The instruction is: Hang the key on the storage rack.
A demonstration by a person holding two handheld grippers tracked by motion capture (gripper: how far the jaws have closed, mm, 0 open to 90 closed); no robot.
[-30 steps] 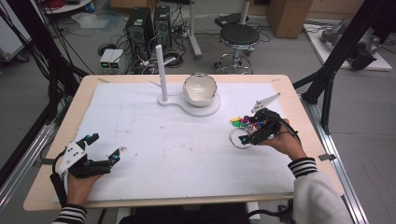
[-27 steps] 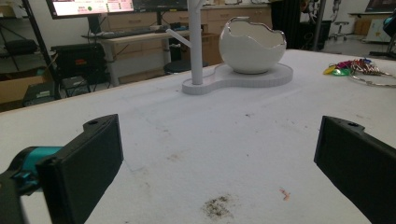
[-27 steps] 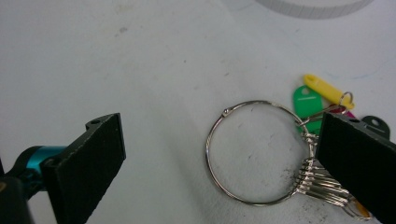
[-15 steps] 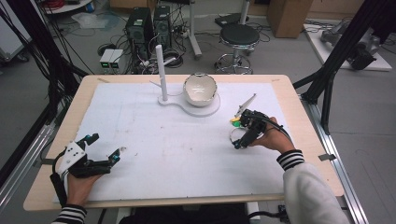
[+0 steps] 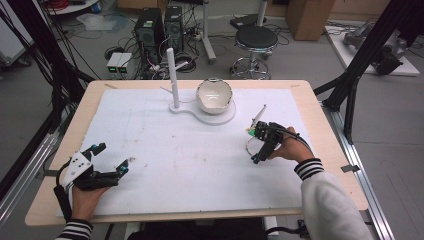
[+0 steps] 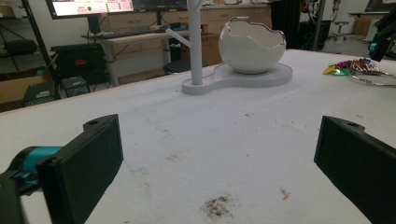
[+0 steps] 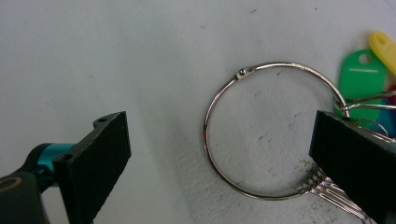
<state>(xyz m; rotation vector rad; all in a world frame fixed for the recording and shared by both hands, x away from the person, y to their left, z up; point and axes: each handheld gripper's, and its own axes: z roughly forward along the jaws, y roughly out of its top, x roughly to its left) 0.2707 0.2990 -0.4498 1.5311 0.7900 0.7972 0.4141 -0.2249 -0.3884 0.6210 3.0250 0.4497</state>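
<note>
Two tools, both open w/ jaws wide apart, nothing gripped. Right tool [image 5: 261, 142] hangs over the key ring [image 7: 275, 135] on right side of the surface [image 5: 200, 170]; ring lies flat on white cover, between the jaws in right gripper view, one jaw over its edge. Colored tags [image 7: 362, 84] and keys attached at ring's far side. Left tool [image 5: 107, 165] sits low at front-left corner, well apart from ring. White bowl [image 5: 214, 96] on its stand w/ post [image 5: 172, 80] at back center.

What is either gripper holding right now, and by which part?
Nothing is held. The right gripper hangs open over the key ring, which lies on the table; the left gripper is open too.
</note>
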